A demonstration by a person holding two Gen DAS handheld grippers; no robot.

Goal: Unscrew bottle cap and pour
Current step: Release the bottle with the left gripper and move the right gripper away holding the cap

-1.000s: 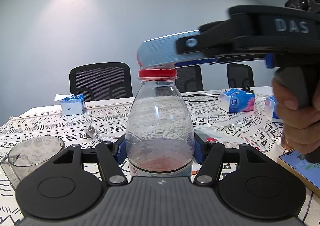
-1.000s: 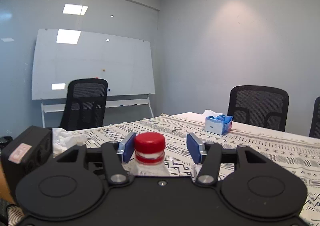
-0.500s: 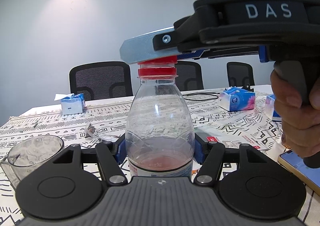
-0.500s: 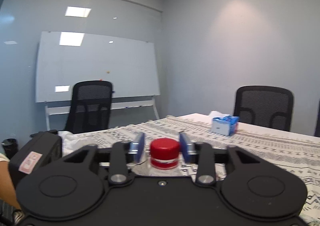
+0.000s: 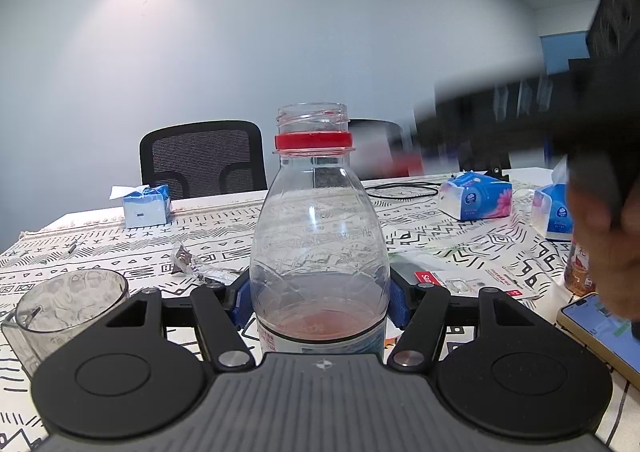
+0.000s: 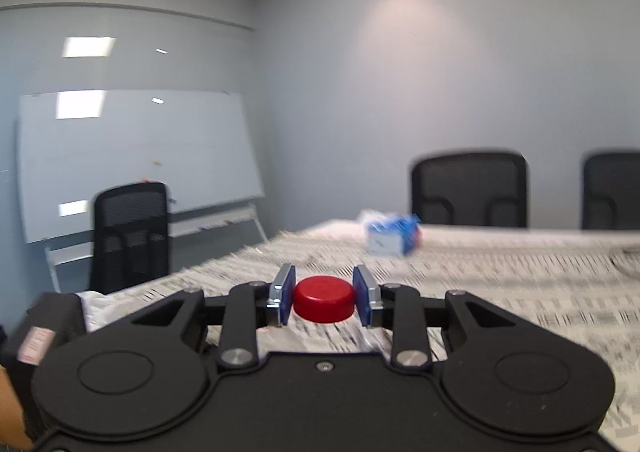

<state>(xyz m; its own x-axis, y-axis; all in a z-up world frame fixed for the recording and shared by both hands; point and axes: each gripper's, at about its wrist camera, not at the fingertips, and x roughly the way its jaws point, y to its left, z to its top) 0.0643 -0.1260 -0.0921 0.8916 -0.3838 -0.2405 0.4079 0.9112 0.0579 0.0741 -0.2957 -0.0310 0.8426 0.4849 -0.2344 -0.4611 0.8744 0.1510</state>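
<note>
A clear plastic bottle with a little reddish liquid at the bottom stands upright on the patterned tablecloth. Its mouth is open and a red ring stays on the neck. My left gripper is shut on the bottle's lower body. My right gripper is shut on the red cap and holds it in the air, off the bottle. In the left wrist view the right gripper is a dark blur at the upper right. An empty clear glass cup stands to the bottle's left.
Blue tissue packs lie at the back right and one at the back left. A phone lies at the right edge. A crumpled wrapper and a red-labelled packet lie near the bottle. Black chairs stand behind the table.
My right gripper closed on the red cap, took it off the bottle and moved away to the right. The bottle's mouth is now open. My left gripper held still.
</note>
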